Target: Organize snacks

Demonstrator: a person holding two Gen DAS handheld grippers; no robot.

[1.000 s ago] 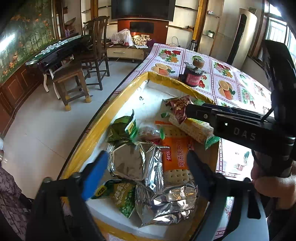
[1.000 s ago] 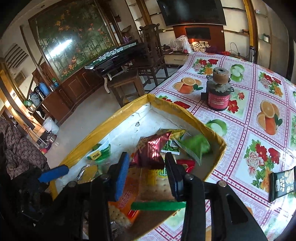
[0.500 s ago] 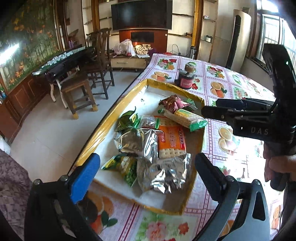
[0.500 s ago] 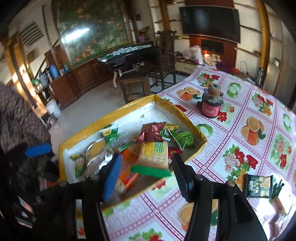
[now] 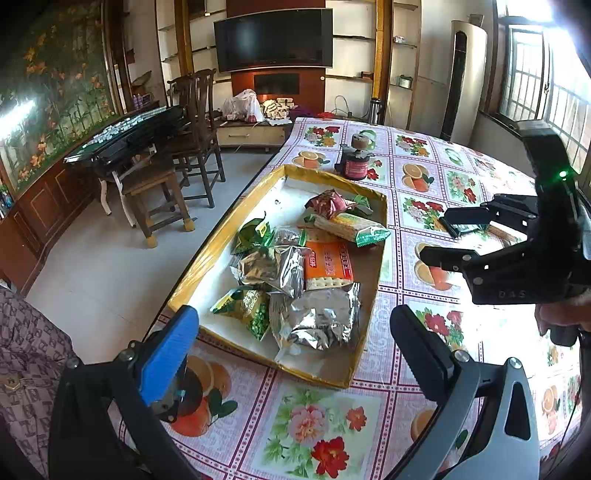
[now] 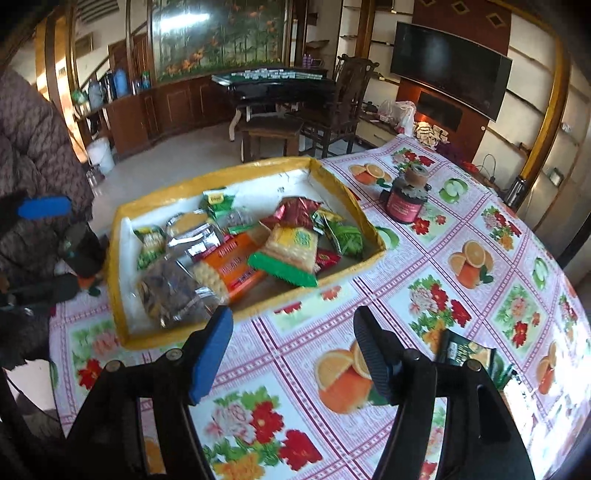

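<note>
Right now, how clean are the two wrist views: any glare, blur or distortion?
Left wrist view: sharp, strong fisheye bending, window blown out, glare on the silver packets. Right wrist view: slightly soft, the tablecloth blurred low in the picture, reflections on the glass mural, dark corners.

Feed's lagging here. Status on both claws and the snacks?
Left claw open, empty. Right claw opening, empty. Snacks piled in yellow tray; one dark packet loose on tablecloth. Nothing blocking it.

Both wrist views share tray (image 5: pixel 295 373)
</note>
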